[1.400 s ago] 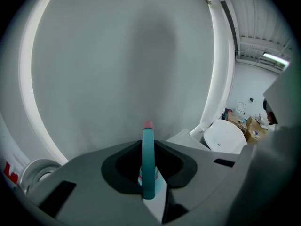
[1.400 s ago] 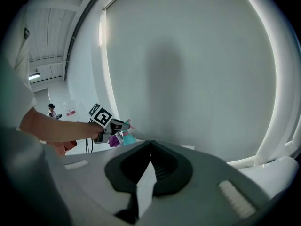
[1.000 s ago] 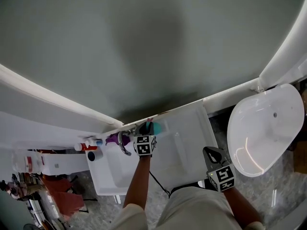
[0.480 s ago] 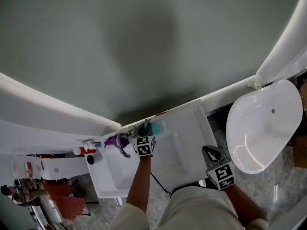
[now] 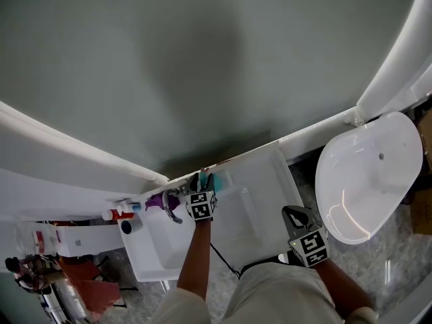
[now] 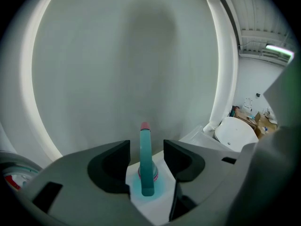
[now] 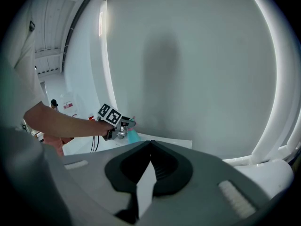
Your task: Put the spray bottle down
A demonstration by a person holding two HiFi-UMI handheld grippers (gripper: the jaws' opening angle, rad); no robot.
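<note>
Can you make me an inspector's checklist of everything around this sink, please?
Surface: white sink counter, with the basin at its left.
Job's things: teal spray bottle stands upright on the counter, close to the wall.
Clutter: faucet, a purple thing, a red-and-white bottle and a dark cup near the basin's back edge.
Grippers: left gripper has just been opening its jaws; the bottle is between them with a gap on each side. Right gripper is shut and empty, near the counter's right front corner.
Cables: a black cable hangs under the left arm.
Surroundings: grey wall behind; what looks like a white toilet to the right.
</note>
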